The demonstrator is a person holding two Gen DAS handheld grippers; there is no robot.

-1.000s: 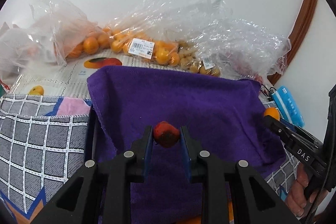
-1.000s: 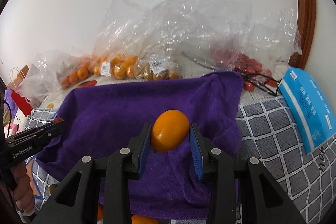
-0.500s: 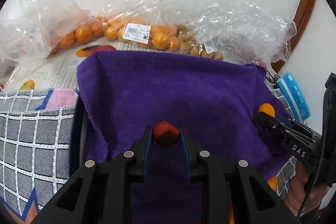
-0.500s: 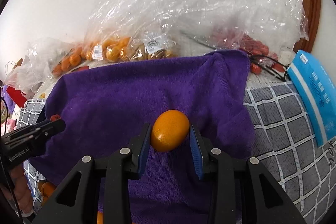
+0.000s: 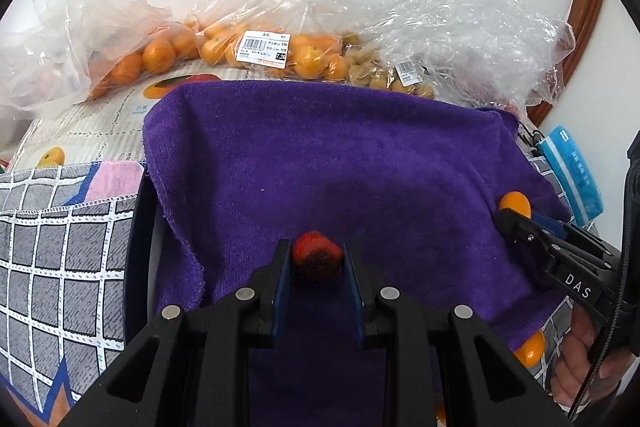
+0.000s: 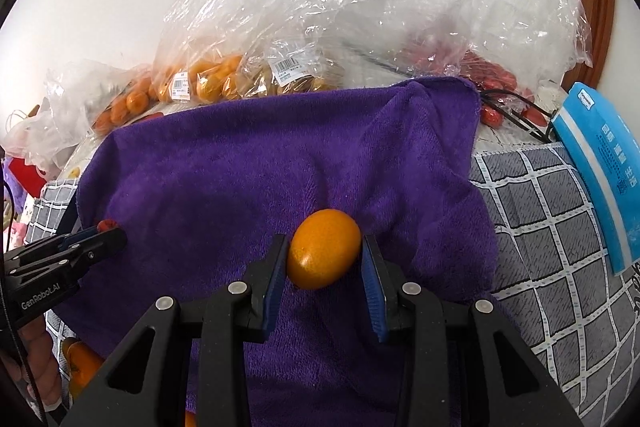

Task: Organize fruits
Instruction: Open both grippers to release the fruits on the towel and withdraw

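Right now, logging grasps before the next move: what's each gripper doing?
Left gripper: closed on a small red fruit.
Right gripper: closed on an orange.

Purple towel [image 5: 340, 155] over checked cloth [image 6: 552, 227]

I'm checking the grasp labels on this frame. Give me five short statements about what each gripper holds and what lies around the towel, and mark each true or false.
1. The left gripper is shut on a small red fruit. True.
2. The right gripper is open and holds nothing. False: it is shut on an orange.
3. Both fruits hang over a purple towel. True.
4. The bags of oranges lie on top of the towel. False: they lie beyond its far edge.
5. A blue packet lies right of the towel. True.
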